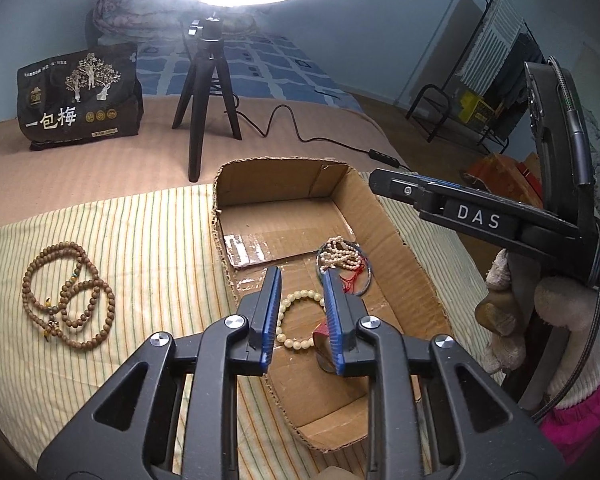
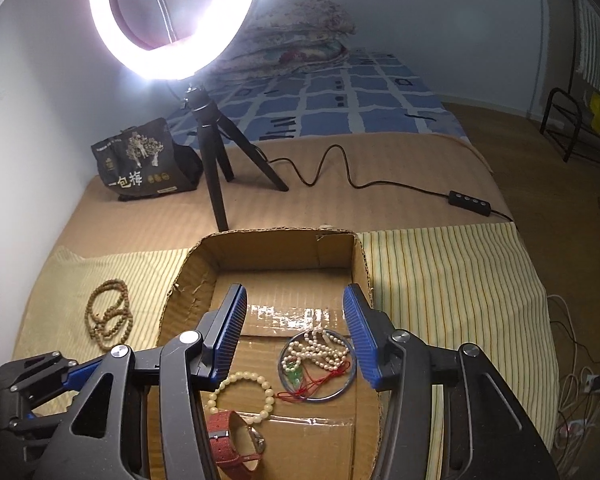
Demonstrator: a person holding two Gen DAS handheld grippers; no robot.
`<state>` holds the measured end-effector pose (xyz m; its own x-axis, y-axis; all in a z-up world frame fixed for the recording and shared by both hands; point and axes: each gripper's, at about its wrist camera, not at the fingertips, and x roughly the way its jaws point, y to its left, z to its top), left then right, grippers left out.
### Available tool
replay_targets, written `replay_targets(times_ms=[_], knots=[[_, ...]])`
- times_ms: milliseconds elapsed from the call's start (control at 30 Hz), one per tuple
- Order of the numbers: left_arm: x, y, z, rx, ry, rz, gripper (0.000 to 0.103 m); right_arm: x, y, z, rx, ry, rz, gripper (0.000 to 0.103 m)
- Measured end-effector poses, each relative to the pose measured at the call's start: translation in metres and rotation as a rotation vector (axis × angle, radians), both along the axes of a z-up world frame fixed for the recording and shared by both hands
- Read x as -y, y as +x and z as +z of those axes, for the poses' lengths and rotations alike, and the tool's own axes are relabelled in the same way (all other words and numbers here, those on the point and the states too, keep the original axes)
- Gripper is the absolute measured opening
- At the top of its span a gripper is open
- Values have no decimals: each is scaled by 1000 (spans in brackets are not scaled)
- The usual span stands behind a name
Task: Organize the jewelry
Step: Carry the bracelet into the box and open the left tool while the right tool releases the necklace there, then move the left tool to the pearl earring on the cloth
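Over the cardboard box [image 2: 364, 276] on my bed, I hold both grippers tipped down into it. My left gripper [image 1: 302, 284] stands slightly parted with nothing pinched, the cream bead bracelet [image 1: 300, 322] lying on the box floor below the gap. My right gripper [image 2: 296, 308] is spread wider and empty, above the pearl strand [image 2: 320, 350] tangled with a thin blue bangle [image 2: 318, 398] and a red cord carrying a green pendant [image 2: 294, 376]. A red-strapped watch [image 2: 232, 436] lies nearest me in the box.

The risk, as I judge it: that tangle. If I reach for one piece, the cord or bangle may snag and drag the rest out. My two grippers also work close together in a narrow box and could knock each other or tip its low wall.

Outside the box, the long brown bead strand [image 1: 66, 292] waits on the striped cloth [image 1: 148, 240], well apart to the left. It is loosely coiled, so a careless pinch could lift one loop and trail the rest.

Farther back stand the tripod [image 1: 206, 108] of the ring light [image 2: 172, 20] and a dark snack bag [image 1: 78, 94].

Hard to read: my left fingers hide most of the watch in that view, the box's near end is cut off, and glare washes out the taped floor.
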<state>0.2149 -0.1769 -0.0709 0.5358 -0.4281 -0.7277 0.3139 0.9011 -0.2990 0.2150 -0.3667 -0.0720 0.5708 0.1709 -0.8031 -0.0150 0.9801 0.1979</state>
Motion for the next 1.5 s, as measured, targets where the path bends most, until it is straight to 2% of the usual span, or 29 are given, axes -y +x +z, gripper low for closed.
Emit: replay_targets(times_ms=[67, 200, 233, 300, 433, 533, 667, 1133, 1500], knots=[[-3, -2, 1, 6, 5, 5, 37, 0, -1, 0, 0, 1, 0, 49], [-9, -5, 4, 15, 15, 15, 38, -2, -3, 3, 7, 7, 0, 52], [-10, -6, 4, 17, 17, 17, 38, -2, -4, 4, 9, 6, 0, 55], [-14, -7, 6, 22, 24, 23, 38, -3, -7, 7, 20, 5, -2, 71], [-23, -11, 8, 24, 27, 40, 51, -7, -11, 10, 30, 16, 3, 74], [-31, -13, 11, 28, 32, 51, 51, -11, -13, 12, 33, 18, 12, 76], [-45, -17, 14, 39, 35, 74, 61, -18, -16, 14, 37, 20, 30, 77], [-108, -34, 21, 50, 45, 155, 61, -40, -23, 26, 61, 46, 64, 79], [-167, -60, 11, 39, 60, 218, 61, -72, -31, 37, 83, 108, 129, 79]])
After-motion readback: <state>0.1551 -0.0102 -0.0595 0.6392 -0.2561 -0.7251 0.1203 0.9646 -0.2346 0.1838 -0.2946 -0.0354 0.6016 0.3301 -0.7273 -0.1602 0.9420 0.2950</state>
